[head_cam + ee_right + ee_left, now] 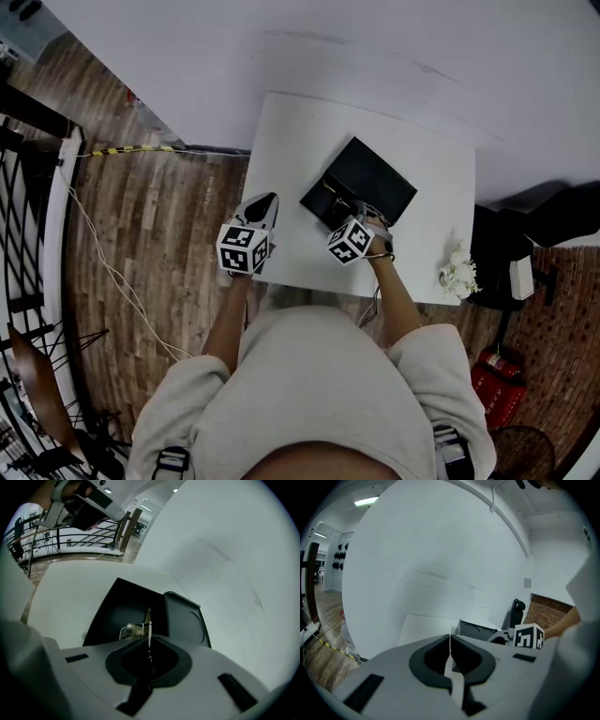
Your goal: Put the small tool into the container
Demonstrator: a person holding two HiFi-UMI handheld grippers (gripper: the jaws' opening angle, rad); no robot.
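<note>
**Light top, grey grippers, marker cubes**

The person wears a light beige short-sleeved top [319, 384] that fills the lower middle of the head view. Dark straps [173, 461] with buckles show at both lower corners of it. The left gripper [262, 204] and the right gripper [360, 210] have smooth, pale grey bodies. Each carries a white cube [244, 248] printed with black square markers. In the gripper views, a rounded black collar [426, 660] rings the jaws, and small dark rectangular slots [365, 692] sit on either side.
</note>
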